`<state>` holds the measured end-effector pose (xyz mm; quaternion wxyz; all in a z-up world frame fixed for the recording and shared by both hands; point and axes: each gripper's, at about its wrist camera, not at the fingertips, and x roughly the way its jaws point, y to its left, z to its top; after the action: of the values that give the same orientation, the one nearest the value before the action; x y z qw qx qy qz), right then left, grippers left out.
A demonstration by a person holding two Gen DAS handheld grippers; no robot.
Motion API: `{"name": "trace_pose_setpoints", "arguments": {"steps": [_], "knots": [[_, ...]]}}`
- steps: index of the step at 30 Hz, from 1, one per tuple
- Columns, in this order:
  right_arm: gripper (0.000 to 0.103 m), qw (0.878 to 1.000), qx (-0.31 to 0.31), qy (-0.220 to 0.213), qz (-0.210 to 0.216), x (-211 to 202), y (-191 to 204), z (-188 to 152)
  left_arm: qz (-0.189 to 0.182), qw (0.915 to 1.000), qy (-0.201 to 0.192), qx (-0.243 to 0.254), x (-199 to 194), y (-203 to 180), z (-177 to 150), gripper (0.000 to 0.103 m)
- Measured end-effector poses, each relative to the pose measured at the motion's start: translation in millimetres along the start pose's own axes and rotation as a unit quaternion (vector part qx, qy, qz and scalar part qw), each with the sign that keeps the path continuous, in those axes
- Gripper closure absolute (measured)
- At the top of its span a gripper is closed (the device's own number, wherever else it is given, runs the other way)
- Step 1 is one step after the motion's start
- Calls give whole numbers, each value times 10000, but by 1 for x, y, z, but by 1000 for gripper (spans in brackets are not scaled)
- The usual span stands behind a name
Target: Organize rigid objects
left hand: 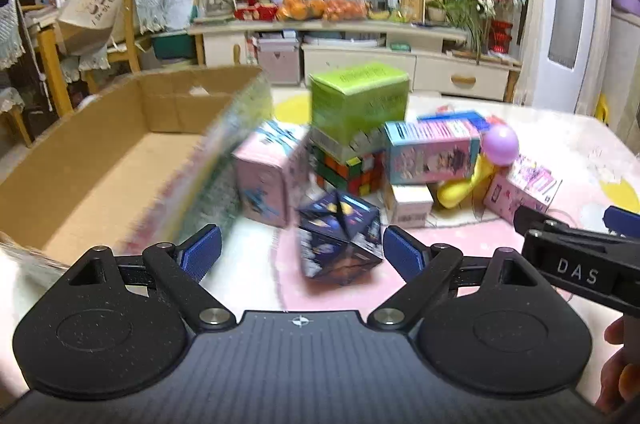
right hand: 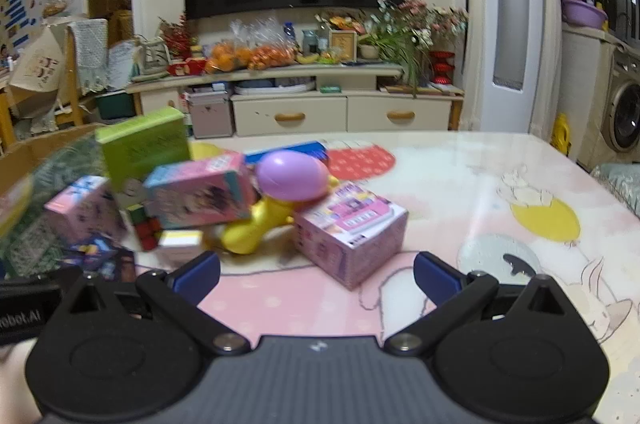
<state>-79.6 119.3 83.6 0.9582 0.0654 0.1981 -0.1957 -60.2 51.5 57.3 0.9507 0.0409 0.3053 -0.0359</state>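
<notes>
A pile of rigid objects lies on the table: a green box [left hand: 359, 100] on a Rubik's cube [left hand: 349, 173], a pink box [left hand: 269, 176], a dark blue folding cube [left hand: 340, 240], a blue-pink box [left hand: 432, 152], a yellow toy with a purple ball [left hand: 500, 145] and a pink box [right hand: 352, 228]. My left gripper [left hand: 301, 256] is open just before the dark cube. My right gripper [right hand: 316, 278] is open, near the pink box. An open cardboard box [left hand: 100, 160] stands at the left, with a blurred flat item [left hand: 216, 164] at its rim.
The table [right hand: 500, 184] has a pink cartoon cover. The right gripper's body [left hand: 580, 264] shows at the right of the left wrist view. A TV stand with fruit and flowers [right hand: 280, 64] and chairs [left hand: 80, 36] stand beyond the table.
</notes>
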Motion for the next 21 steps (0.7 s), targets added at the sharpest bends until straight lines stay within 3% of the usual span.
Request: {"name": "trace_pose_setpoints", "arguments": {"steps": [11,21], "knots": [[1,9972,-299,-232,644,-56,55,12,532,9977,-414,104,-39,55,8,0],[1,9887,-681,-496,1239,-102,114,22,1024,9926,-619,-190,-65,89,1,0]]}}
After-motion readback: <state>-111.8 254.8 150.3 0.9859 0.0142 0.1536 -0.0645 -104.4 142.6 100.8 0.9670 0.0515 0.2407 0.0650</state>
